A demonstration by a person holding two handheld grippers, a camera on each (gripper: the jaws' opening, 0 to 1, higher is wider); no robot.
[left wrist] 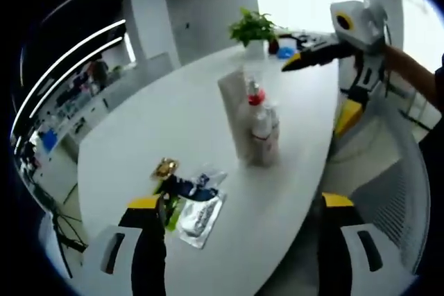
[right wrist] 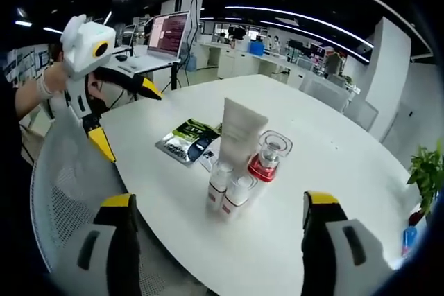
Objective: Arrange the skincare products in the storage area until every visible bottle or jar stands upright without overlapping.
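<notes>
On the white oval table (left wrist: 173, 116) a white tube (left wrist: 232, 98) stands upright with a red-capped bottle (left wrist: 257, 112) and a clear bottle (left wrist: 272, 136) tight against it. From the other side the tube (right wrist: 241, 128) rises behind a clear jar with a red base (right wrist: 269, 154) and two small white bottles (right wrist: 220, 185) (right wrist: 240, 192), all upright and crowded together. Flat sachets (left wrist: 198, 209) and a gold packet (left wrist: 165, 167) lie beside my left gripper (left wrist: 241, 202), which is open and holds nothing. My right gripper (right wrist: 219, 202) is open before the cluster, short of it.
A potted plant (left wrist: 253, 27) stands at the table's far end. The sachets (right wrist: 189, 140) lie left of the cluster. A laptop (right wrist: 166, 36) sits on a desk behind. A mesh chair (right wrist: 62, 199) is close to the table edge. A person's hand (right wrist: 45, 84) holds the left gripper.
</notes>
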